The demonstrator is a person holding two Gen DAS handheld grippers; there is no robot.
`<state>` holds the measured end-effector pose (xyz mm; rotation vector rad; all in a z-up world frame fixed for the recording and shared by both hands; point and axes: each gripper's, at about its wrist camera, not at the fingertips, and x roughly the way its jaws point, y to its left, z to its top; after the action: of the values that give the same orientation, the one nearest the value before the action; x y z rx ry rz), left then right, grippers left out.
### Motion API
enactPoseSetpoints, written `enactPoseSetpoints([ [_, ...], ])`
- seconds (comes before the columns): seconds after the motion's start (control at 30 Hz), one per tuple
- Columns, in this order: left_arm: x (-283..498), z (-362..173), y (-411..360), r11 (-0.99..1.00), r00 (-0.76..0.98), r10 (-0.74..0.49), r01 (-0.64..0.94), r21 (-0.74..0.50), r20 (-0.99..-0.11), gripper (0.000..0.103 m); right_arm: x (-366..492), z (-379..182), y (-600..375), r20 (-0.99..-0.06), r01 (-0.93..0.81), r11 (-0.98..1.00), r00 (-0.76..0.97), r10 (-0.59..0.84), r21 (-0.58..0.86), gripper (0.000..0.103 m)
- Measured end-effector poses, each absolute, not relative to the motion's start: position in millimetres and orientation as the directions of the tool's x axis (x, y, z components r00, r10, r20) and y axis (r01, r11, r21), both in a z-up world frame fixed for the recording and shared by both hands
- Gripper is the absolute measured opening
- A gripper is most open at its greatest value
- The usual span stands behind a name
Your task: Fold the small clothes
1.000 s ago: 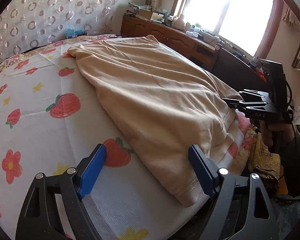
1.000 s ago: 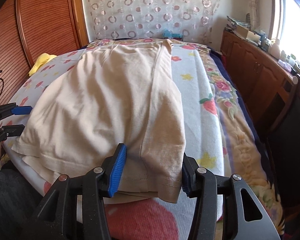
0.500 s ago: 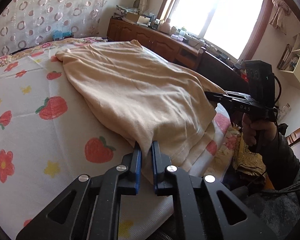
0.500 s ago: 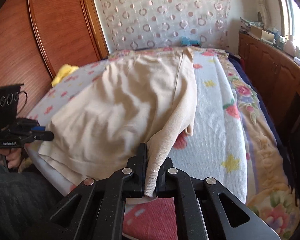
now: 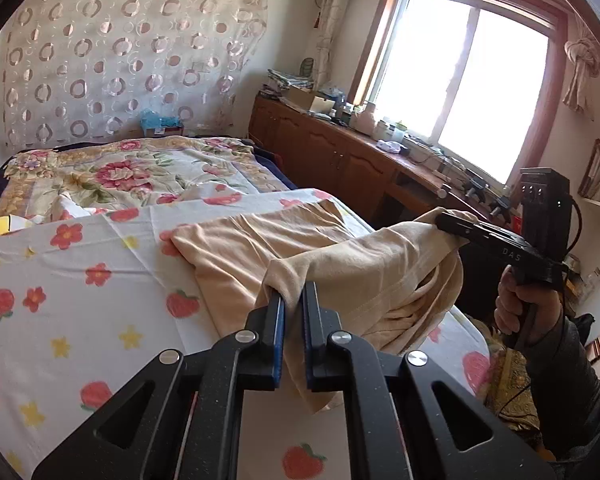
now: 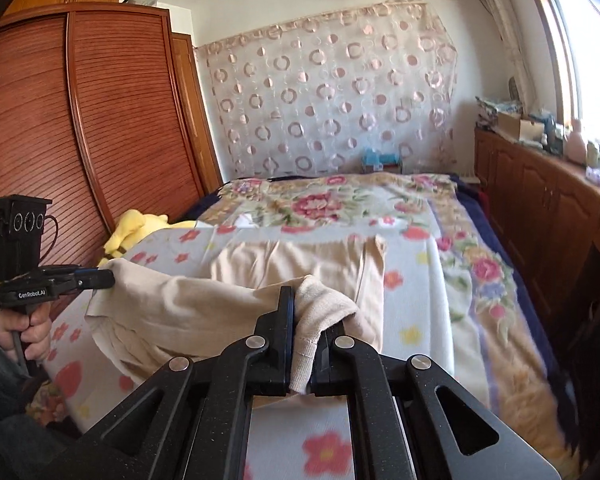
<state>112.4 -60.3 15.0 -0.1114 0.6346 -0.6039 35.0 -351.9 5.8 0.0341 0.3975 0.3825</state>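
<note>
One tan shirt (image 5: 340,264) lies on the bed (image 5: 80,280). Two grippers lift its near edge. The left gripper (image 5: 291,300) and right gripper (image 6: 306,304) each have jaws pinching it.

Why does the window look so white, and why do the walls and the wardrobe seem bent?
Left wrist view: the window is overexposed by daylight, so nothing outside shows. Right wrist view: the fisheye lens bows the wardrobe, and the bed's right edge is slightly blurred.

Black hand-held gripper (image 5: 291,306), blue finger pads (image 5: 277,332), silver screws, dark grey sleeve (image 5: 568,376)
</note>
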Motion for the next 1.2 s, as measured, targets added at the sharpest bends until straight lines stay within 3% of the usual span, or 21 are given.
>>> enactPoseSetpoints([
  [0.33,221.8,-11.5,-57.5,0.868,0.618,-0.490,0.410,-0.280,-0.615,0.009,171.0,3.2,-316.8,-0.493,-0.331,0.943,0.816,0.302,0.031,0.005],
  [0.63,258.9,-29.3,-60.6,0.881,0.586,-0.460,0.392,-0.264,-0.667,0.010,221.5,11.1,-301.6,-0.548,-0.337,0.941,0.782,0.299,0.032,0.005],
  [0.67,257.5,-28.8,-60.9,0.879,0.583,-0.464,0.399,-0.262,-0.667,0.012,224.4,11.3,-301.4,-0.554,-0.339,0.940,0.776,0.302,0.036,0.007],
  [0.73,252.1,-25.3,-57.3,0.876,0.593,-0.467,0.409,-0.254,-0.655,0.032,225.0,12.9,-302.4,-0.571,-0.340,0.940,0.765,0.300,0.038,0.012],
  [0.77,249.0,-22.7,-55.1,0.876,0.602,-0.467,0.412,-0.249,-0.648,0.038,221.8,17.0,-304.0,-0.576,-0.344,0.938,0.760,0.301,0.036,0.015],
  [0.87,239.0,-17.4,-46.1,0.872,0.604,-0.472,0.427,-0.240,-0.641,0.056,210.8,27.4,-314.7,-0.563,-0.337,0.942,0.776,0.283,0.010,0.037],
  [0.9,236.1,-17.4,-44.1,0.872,0.604,-0.472,0.428,-0.238,-0.642,0.071,206.9,30.4,-318.1,-0.553,-0.328,0.945,0.787,0.272,-0.002,0.043],
  [0.93,231.1,-18.4,-41.3,0.872,0.605,-0.471,0.429,-0.235,-0.642,0.078,201.9,34.6,-321.1,-0.546,-0.324,0.946,0.794,0.267,-0.009,0.046],
  [1.03,220.5,-26.7,-39.5,0.867,0.583,-0.477,0.437,-0.241,-0.657,0.078,185.3,42.0,-329.0,-0.532,-0.311,0.950,0.809,0.252,-0.023,0.049],
  [1.2,217.6,-48.1,-51.2,0.872,0.536,-0.442,0.446,-0.203,-0.719,0.078,180.4,25.1,-321.5,-0.591,-0.365,0.930,0.760,0.271,-0.041,0.049],
])
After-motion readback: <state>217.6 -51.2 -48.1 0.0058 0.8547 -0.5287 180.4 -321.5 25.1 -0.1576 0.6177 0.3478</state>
